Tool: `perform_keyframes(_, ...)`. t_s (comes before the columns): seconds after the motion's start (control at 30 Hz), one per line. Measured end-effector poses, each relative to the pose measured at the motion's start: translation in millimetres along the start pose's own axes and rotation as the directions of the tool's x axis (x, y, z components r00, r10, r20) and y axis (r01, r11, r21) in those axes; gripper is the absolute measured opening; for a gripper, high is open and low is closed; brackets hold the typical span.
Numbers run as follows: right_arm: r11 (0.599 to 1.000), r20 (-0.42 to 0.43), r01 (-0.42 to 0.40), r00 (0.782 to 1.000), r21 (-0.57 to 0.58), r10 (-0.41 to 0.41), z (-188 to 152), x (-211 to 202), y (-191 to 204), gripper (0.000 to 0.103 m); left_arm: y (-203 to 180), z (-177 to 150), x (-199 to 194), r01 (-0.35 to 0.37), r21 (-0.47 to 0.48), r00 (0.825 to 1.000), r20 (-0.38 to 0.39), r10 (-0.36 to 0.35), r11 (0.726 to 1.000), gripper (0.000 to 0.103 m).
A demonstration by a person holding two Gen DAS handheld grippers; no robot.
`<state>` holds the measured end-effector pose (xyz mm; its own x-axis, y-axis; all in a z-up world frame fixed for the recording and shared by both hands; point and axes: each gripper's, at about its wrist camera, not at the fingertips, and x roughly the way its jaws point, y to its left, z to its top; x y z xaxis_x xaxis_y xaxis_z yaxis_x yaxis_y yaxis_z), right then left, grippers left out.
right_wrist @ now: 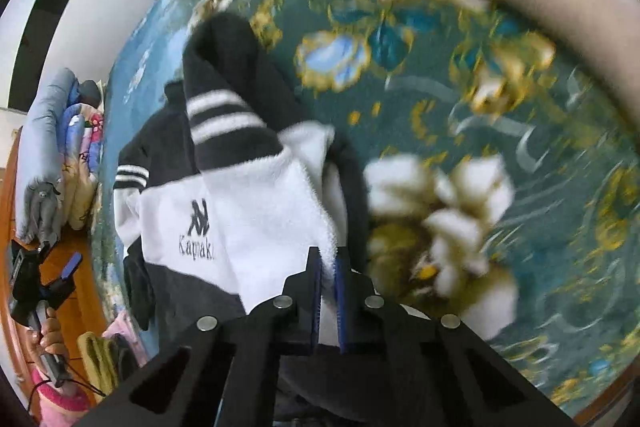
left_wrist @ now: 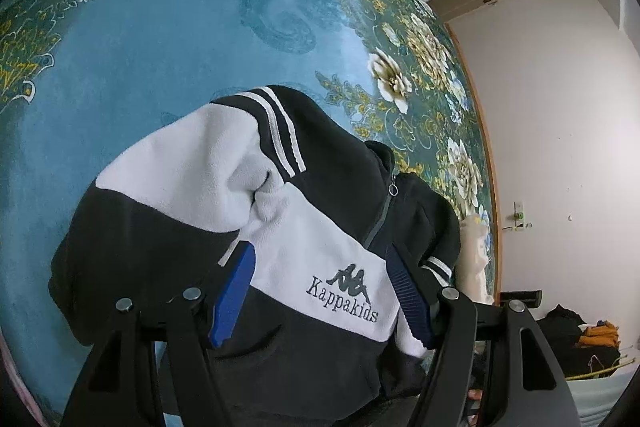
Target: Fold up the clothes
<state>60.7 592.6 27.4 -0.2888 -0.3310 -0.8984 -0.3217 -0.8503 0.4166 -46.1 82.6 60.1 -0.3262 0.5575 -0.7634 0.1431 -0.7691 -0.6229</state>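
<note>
surroundings: blue floral carpet point(left_wrist: 160, 27) under everything. in left wrist view, white wall point(left_wrist: 560, 107) on the right w/ a wood trim strip, dark + orange clothes pile point(left_wrist: 588, 335) on the floor far right, cream fabric point(left_wrist: 476, 259) just past the jacket's right edge. right wrist view has a bedding stack point(right_wrist: 60, 155) far left, pink + yellow-green cloth point(right_wrist: 108, 351) low left, and a blurred tan shape across top right, can't tell what it is.

jacket point(left_wrist: 280, 227): black/white kappakids fleece, heaped on the carpet, sleeve w/ white stripes thrown over the top, zip pull showing right of centre.

left gripper point(left_wrist: 320, 251): jaws wide apart, blue pads either side of the logo panel, nothing pinched; fleece lies between + under the fingers.

right gripper point(right_wrist: 327, 255): jaws nearly closed, white fleece edge clamped between the pads. view is motion-blurred on the carpet side.

only right wrist view shows the person's left hand point(right_wrist: 50, 337) on the grip, low left, w/ the left gripper up and open, off the carpet over wood floor. only left wrist view shows the full logo text.
</note>
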Motion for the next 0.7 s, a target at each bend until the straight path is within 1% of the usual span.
perform_keyframes(0.07,0.998,0.06,0.06,0.996,-0.005,-0.059,12,-24,-8,0.006,1,0,-4,-0.013,0.008,1.0,0.011,0.013,1.0,0.069)
perform_keyframes(0.1,0.991,0.099,0.132,0.986,-0.011,-0.131,21,-37,-12,0.006,1,0,-5,-0.019,0.011,1.0,0.017,0.019,1.0,0.069)
perform_keyframes(0.13,0.979,0.136,0.203,0.97,-0.013,-0.2,29,-50,-15,0.006,3,0,-7,-0.026,0.01,0.999,0.021,0.026,1.0,0.069)
perform_keyframes(0.17,0.963,0.165,0.271,0.95,-0.003,-0.266,37,-60,-20,0.006,6,1,-8,-0.031,0.002,0.999,0.024,0.031,1.0,0.069)
perform_keyframes(0.2,0.937,0.196,0.35,0.918,0.015,-0.346,47,-71,-23,0.006,9,2,-9,-0.036,-0.007,0.999,0.026,0.036,0.999,0.069)
perform_keyframes(0.27,0.905,0.229,0.424,0.877,0.047,-0.422,59,-80,-27,0.006,15,4,-11,-0.041,-0.023,0.999,0.029,0.042,0.999,0.069)
perform_keyframes(0.33,0.877,0.236,0.47,0.845,0.098,-0.48,72,-87,-35,0.006,21,6,-14,-0.067,-0.029,0.997,0.037,0.068,0.997,0.069)
perform_keyframes(0.37,0.869,0.231,0.48,0.838,0.118,-0.495,76,-87,-39,0.006,25,8,-16,-0.087,-0.029,0.995,0.043,0.088,0.996,0.069)
perform_keyframes(0.4,0.864,0.219,0.483,0.836,0.141,-0.503,80,-86,-43,0.006,29,9,-18,-0.107,-0.03,0.993,0.049,0.108,0.994,0.069)
perform_keyframes(0.47,0.872,0.202,0.464,0.849,0.158,-0.489,81,-80,-47,0.006,41,13,-22,-0.15,-0.033,0.987,0.057,0.152,0.988,0.069)
perform_keyframes(0.5,0.873,0.2,0.462,0.851,0.155,-0.486,82,-78,-45,0.01,48,14,-23,-0.177,-0.035,0.982,0.058,0.179,0.984,0.069)
perform_keyframes(0.57,0.876,0.197,0.459,0.854,0.148,-0.481,82,-74,-41,0.011,62,16,-24,-0.217,-0.043,0.974,0.055,0.219,0.975,0.069)
perform_keyframes(0.6,0.876,0.198,0.462,0.854,0.138,-0.481,82,-74,-36,0.013,71,17,-24,-0.236,-0.052,0.97,0.05,0.238,0.97,0.069)
perform_keyframes(0.63,0.875,0.202,0.466,0.852,0.128,-0.483,81,-75,-31,0.02,79,17,-23,-0.254,-0.062,0.965,0.046,0.257,0.965,0.069)
perform_keyframes(0.67,0.87,0.22,0.477,0.842,0.123,-0.493,80,-80,-25,0.025,88,18,-22,-0.267,-0.073,0.962,0.037,0.27,0.961,0.069)
perform_keyframes(0.7,0.869,0.247,0.48,0.833,0.123,-0.495,77,-84,-16,0.033,97,19,-19,-0.279,-0.085,0.959,0.027,0.282,0.957,0.069)
